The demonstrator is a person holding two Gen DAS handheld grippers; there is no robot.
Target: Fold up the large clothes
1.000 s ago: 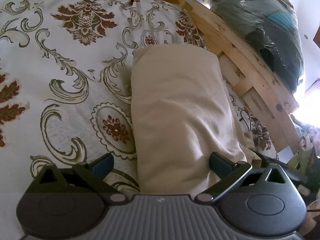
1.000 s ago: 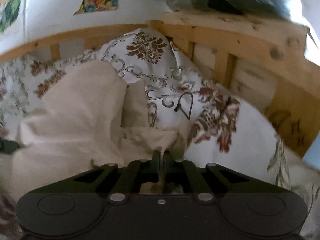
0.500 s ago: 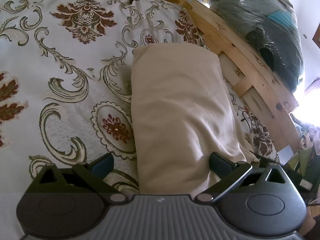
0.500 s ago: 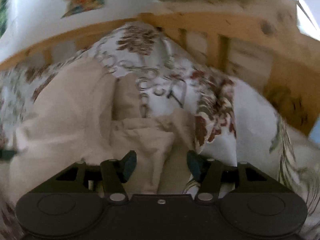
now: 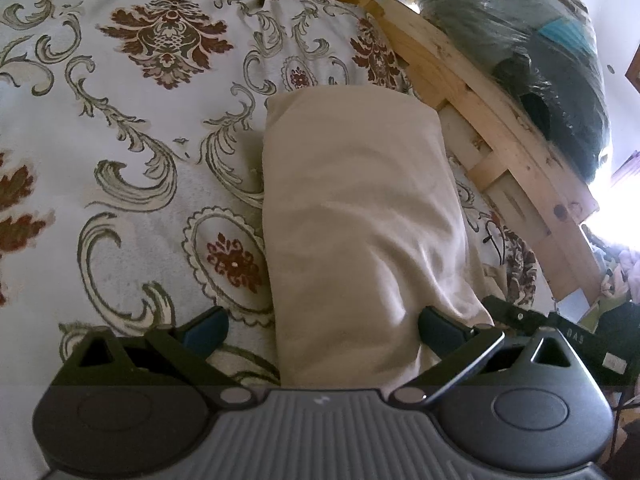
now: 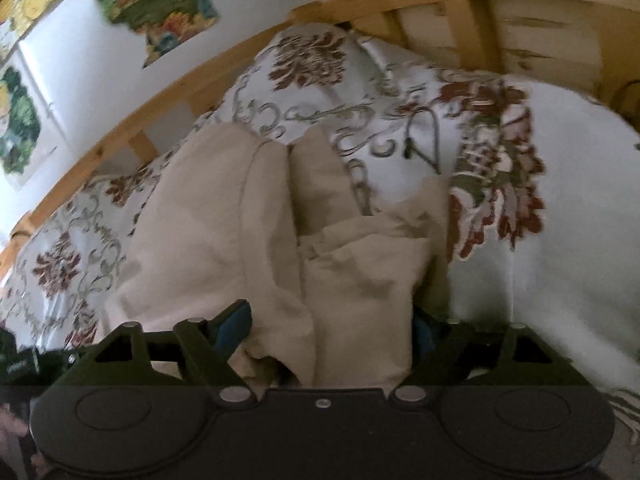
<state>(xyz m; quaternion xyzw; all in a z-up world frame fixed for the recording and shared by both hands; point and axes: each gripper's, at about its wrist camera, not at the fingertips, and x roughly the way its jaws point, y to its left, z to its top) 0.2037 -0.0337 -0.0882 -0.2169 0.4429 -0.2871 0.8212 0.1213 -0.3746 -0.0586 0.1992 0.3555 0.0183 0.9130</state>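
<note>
A beige garment [image 5: 360, 216] lies folded into a long strip on the patterned bedspread [image 5: 132, 132]. My left gripper [image 5: 320, 326] is open above its near end, one fingertip over the bedspread and the other over the cloth. In the right wrist view the same beige garment [image 6: 280, 232] shows bunched layers and a loose corner. My right gripper [image 6: 332, 330] has its jaws opening wide, with the cloth lying loose between them and its pads partly hidden by folds. The right gripper's black body [image 5: 560, 328] shows at the right edge of the left wrist view.
A wooden bed frame [image 5: 500, 128] runs along the far side, with a dark plastic-wrapped bundle [image 5: 540, 60] on top of it. A thin dark cord [image 6: 420, 136] lies on the bedspread [image 6: 580, 208]. Colourful pictures [image 6: 156, 4] hang on the white wall.
My right gripper went from shut on a pinch of the beige cloth to wide apart, letting the cloth drop, and it rolled so the view tilted. The left gripper stayed put.
</note>
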